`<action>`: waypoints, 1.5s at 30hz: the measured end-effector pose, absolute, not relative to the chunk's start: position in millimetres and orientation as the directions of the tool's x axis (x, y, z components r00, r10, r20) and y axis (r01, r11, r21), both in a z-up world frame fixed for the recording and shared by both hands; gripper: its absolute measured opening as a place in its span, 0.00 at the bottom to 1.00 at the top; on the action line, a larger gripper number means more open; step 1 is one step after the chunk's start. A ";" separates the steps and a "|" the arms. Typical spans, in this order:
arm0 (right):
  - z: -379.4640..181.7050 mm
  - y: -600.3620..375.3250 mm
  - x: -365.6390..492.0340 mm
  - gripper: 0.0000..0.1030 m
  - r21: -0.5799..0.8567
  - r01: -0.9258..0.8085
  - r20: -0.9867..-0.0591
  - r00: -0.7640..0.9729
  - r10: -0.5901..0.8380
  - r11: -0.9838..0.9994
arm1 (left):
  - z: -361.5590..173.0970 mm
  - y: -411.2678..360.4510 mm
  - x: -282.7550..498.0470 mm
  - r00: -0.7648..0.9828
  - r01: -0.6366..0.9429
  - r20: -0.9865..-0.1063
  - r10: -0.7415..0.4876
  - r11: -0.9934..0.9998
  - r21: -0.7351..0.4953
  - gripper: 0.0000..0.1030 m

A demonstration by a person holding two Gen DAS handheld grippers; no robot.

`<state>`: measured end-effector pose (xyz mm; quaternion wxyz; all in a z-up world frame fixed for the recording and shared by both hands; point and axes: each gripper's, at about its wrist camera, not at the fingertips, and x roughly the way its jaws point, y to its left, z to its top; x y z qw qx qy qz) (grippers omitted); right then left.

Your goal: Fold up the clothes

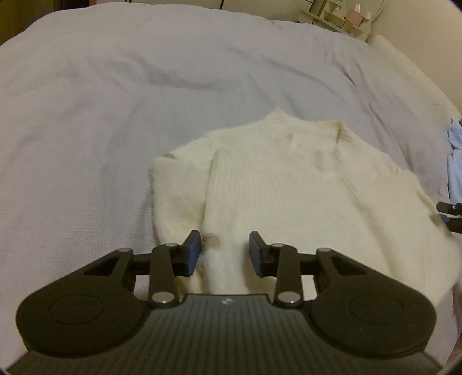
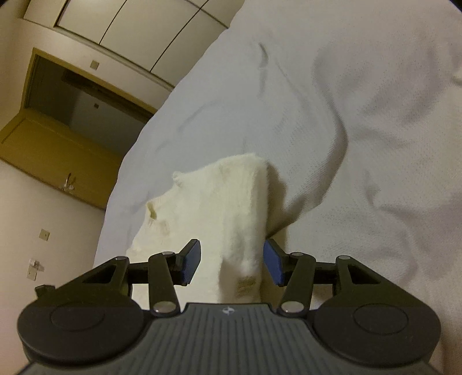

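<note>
Left gripper (image 1: 224,253) hangs just above the near end of the cream sweater (image 1: 288,196), jaws apart, pads clear of the knit, nothing held. The sweater lies on the bed with its collar (image 1: 311,135) away from the grippers and both sleeves turned in over the body, so the fold looks partly done. Right gripper (image 2: 231,264), seen from its own camera, has its jaws spread either side of a raised edge of the sweater (image 2: 231,207); the knit stands between the blue pads (image 2: 274,264) but they do not look pressed on it, so I read it as let go. Risks, as I judge them: the knit is thick and fluffy, so a shallow pinch may catch only the top layer and drag the tucked sleeves open; if one side lifts ahead of the other, the fold will land crooked. The pale bedcover (image 1: 115,115) is soft and rumpled, so it may bunch under the sweater and pull along with it. Room: a shelf of small items (image 1: 340,17) beyond the far corner of the bed, a blue cloth (image 1: 454,161) at the right edge, and a wooden door frame (image 2: 66,115) in a cream wall.
</note>
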<state>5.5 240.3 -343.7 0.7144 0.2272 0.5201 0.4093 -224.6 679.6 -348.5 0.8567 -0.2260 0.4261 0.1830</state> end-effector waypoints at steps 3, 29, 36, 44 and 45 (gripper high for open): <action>-346.2 252.0 2.4 0.35 0.718 -0.388 -0.588 0.108 0.802 0.578 | -351.8 677.8 -223.0 0.588 -0.495 -0.799 0.122 0.836 -0.237 0.18; -293.7 330.1 23.9 0.22 0.319 -0.648 -0.603 0.423 0.676 0.691 | -349.9 702.7 -195.3 0.517 -0.605 -0.722 0.459 0.793 0.071 0.19; -319.9 284.0 0.2 0.43 0.350 -0.543 -0.652 0.444 0.615 0.763 | -342.6 692.1 -251.4 0.534 -0.632 -0.696 0.479 0.773 0.047 0.32; -278.5 222.7 -169.6 0.57 -0.252 -0.820 -0.515 0.563 0.647 0.513 | -327.5 552.2 -352.1 0.617 -0.329 -0.580 0.532 0.844 0.424 0.35; -286.2 223.9 -191.2 0.57 -0.353 -0.822 -0.525 0.570 0.632 0.448 | -334.2 533.3 -357.7 0.625 -0.265 -0.571 0.532 0.833 0.486 0.37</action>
